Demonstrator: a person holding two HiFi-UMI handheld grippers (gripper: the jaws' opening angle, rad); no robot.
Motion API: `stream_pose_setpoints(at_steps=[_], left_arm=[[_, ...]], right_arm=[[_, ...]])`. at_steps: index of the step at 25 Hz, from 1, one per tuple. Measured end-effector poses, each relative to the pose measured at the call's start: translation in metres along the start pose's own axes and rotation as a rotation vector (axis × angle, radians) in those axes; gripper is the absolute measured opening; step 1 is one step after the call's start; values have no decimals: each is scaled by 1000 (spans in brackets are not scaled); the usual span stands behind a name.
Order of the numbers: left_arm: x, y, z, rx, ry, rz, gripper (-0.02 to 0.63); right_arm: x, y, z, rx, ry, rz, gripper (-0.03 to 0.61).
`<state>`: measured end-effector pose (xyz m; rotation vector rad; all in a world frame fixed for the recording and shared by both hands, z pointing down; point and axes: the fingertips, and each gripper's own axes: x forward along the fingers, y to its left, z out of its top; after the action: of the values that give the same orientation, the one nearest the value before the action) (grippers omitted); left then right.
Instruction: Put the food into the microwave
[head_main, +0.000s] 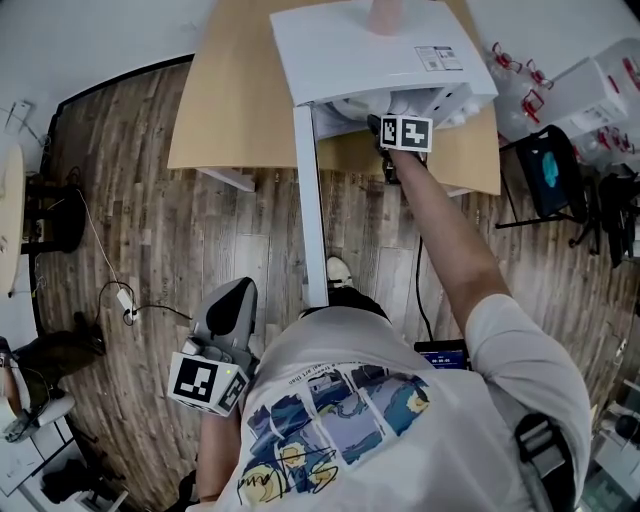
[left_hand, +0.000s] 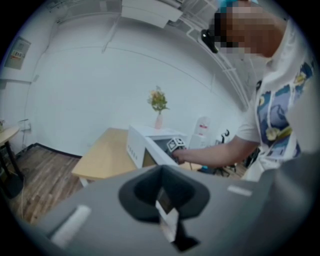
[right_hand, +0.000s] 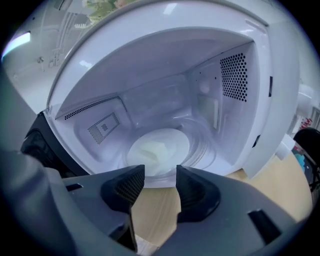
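The white microwave (head_main: 380, 50) stands on a wooden table (head_main: 230, 100) with its door (head_main: 308, 200) swung open toward me. Inside, a white plate (right_hand: 159, 150) with pale food (right_hand: 149, 151) rests on the turntable. My right gripper (right_hand: 160, 182) sits at the mouth of the cavity, just short of the plate, jaws open with nothing between them. In the head view the right gripper (head_main: 392, 125) reaches under the microwave's top edge. My left gripper (head_main: 237, 297) hangs low beside my body, far from the microwave (left_hand: 137, 145), jaws shut and empty.
A pink vase of flowers (left_hand: 158, 102) stands on the microwave. A black chair (head_main: 550, 170) and white boxes (head_main: 600, 90) are to the right of the table. Cables and a plug strip (head_main: 125, 300) lie on the wood floor at left.
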<state>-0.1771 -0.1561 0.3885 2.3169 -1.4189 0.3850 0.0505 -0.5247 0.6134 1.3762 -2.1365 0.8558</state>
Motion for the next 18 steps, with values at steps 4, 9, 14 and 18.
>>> stream_pose_setpoints(at_steps=[4,9,14,18], left_arm=[[-6,-5,-4,6,-10,-18,9],[-16,-14,-10,20,-24,-53,9],[-29,-25,-17,34,-39,-92,9],[-44,-35,-23,55,-47,-123,9]], right_arm=[[-17,3,-7,11,-12,7,193],[-48,11,-19,3,-35,16,139],[-88,26,-37,-19,-61,27,55],[-121,40,-61,-20,-62,44,20]])
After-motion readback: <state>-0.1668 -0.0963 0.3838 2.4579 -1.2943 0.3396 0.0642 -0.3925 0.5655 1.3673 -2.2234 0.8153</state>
